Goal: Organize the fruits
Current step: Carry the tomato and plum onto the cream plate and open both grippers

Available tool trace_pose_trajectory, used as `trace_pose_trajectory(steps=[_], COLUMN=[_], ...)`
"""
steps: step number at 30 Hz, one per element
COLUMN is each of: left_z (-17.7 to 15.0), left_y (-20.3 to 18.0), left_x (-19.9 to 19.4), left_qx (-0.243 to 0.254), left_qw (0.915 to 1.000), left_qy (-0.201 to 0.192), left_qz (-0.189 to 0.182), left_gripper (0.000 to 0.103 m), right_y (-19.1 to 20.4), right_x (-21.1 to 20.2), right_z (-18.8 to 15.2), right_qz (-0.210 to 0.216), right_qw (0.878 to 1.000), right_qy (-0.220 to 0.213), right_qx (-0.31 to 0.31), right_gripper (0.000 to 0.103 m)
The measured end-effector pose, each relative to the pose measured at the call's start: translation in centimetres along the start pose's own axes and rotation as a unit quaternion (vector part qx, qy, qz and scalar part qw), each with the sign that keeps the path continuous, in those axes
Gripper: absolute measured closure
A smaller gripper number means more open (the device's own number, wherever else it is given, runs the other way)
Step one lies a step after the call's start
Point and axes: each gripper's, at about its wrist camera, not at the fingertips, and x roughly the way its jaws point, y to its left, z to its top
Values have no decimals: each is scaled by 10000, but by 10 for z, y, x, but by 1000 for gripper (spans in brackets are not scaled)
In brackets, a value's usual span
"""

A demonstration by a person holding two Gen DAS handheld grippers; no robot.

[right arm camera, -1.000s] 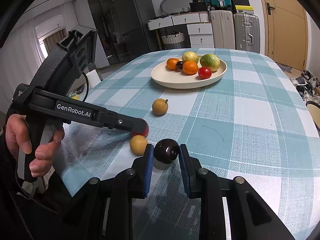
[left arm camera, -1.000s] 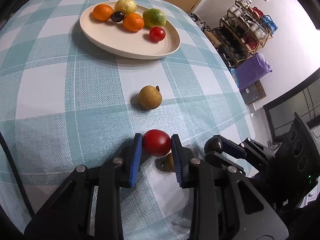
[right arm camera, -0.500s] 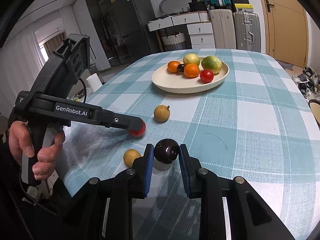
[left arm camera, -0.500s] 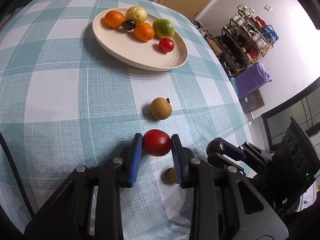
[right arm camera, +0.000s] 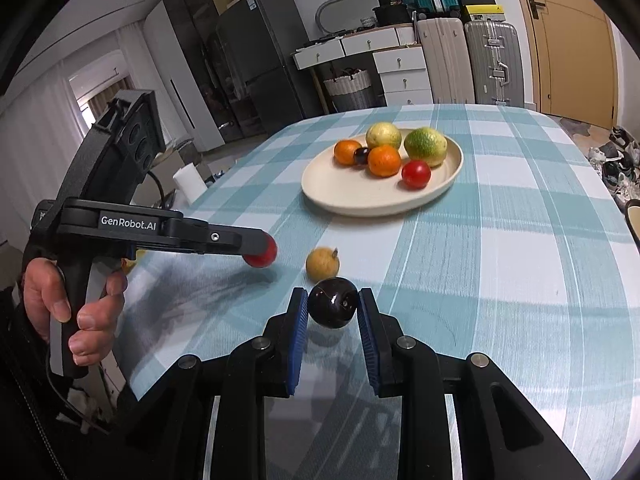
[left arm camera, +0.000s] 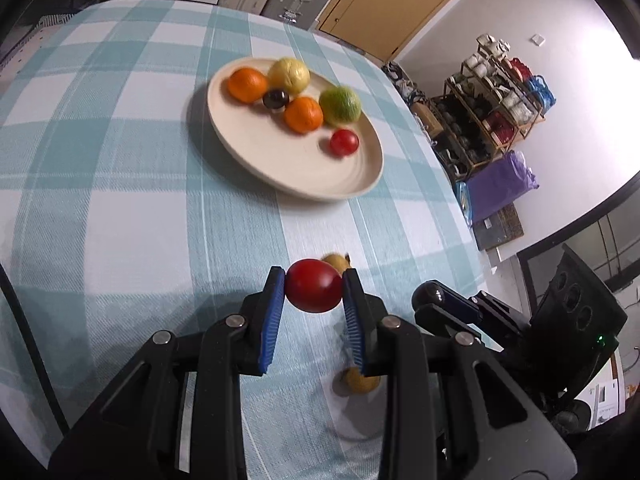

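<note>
Left wrist view shows your left gripper clamped on a smooth round red fruit, held clear of the teal-and-white checked tablecloth. Ahead of its fingers sits the shallow cream ceramic plate, which already holds six fruits: two oranges, a yellow one, a green one, a small dark one and a small red one. Your right gripper grips a glossy dark purple round fruit, also lifted, with the plate well ahead of it. Two loose pieces remain on the cloth: a tan round fruit with a stem, just beyond both sets of fingertips, and a second yellowish round fruit below your left gripper's right finger. So you seem past halfway: two fruits in transit, two not yet picked up.
</note>
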Motion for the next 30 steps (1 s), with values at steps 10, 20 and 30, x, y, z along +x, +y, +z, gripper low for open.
trace_pose_trajectory(steps=[10,20,30], left_z=[39,84,121], left_y=[5,17,45], left_x=[-7,-8,24], left_qx=[-96,-250,-518], left_qw=[9997,9981,9982], left_qy=[-225,-553,-302], left_qz=[13,122,77], left_gripper=[77,77,77], right_y=[-6,-5,-7], right_x=[11,32,79], right_z=[47,94,123], right_qz=[-43,106,-142], right_qw=[9998,9990,9997], right_qy=[-170,-406,-101], right_qx=[-91,-156,-184], right_gripper=[77,77,77])
